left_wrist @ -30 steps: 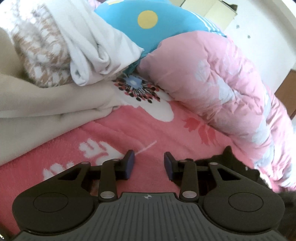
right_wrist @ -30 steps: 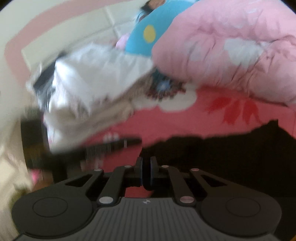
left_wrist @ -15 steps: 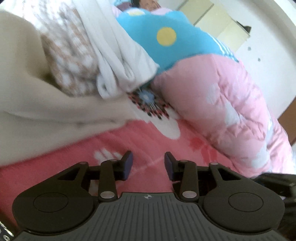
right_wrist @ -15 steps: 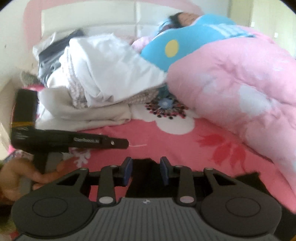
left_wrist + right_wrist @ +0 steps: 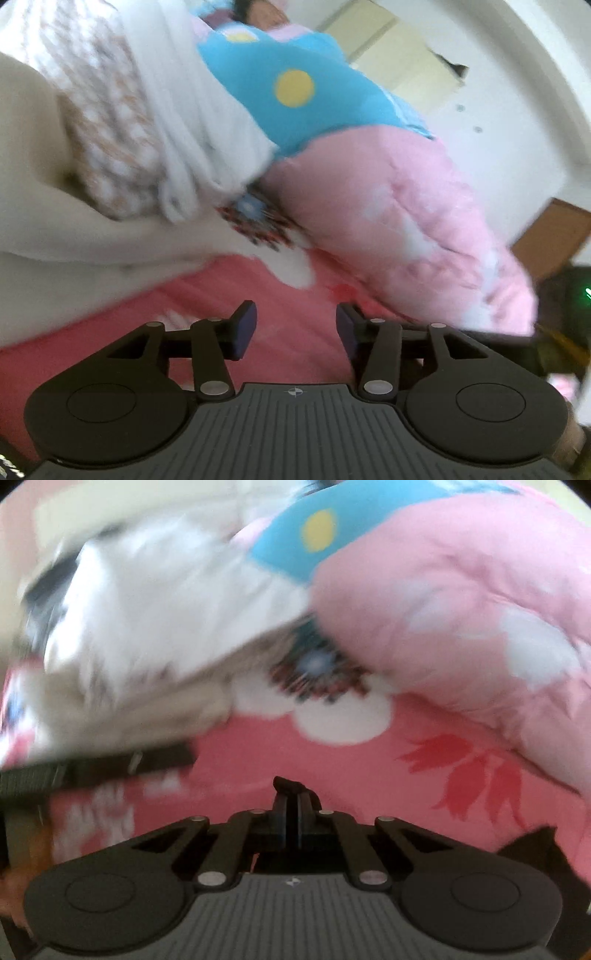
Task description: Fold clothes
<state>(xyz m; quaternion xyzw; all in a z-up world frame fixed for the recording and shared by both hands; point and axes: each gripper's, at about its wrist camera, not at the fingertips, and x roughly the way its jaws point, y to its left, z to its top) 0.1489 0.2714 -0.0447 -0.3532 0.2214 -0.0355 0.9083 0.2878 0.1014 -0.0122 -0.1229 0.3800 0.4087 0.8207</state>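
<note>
Two grippers are reporting: I am holding my right gripper (image 5: 291,812) pinched on a fold of black cloth garment (image 5: 291,786) trailing lower right over the pink floral bedsheet (image 5: 351,760), nearer than my spread, empty left gripper (image 5: 295,328).

A black garment (image 5: 291,785) is pinched at one bunched edge; its other part (image 5: 532,849) lies on the bed.

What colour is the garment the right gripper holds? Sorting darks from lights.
Black garment, pinched in the right gripper; right wrist view shows it best.
</note>
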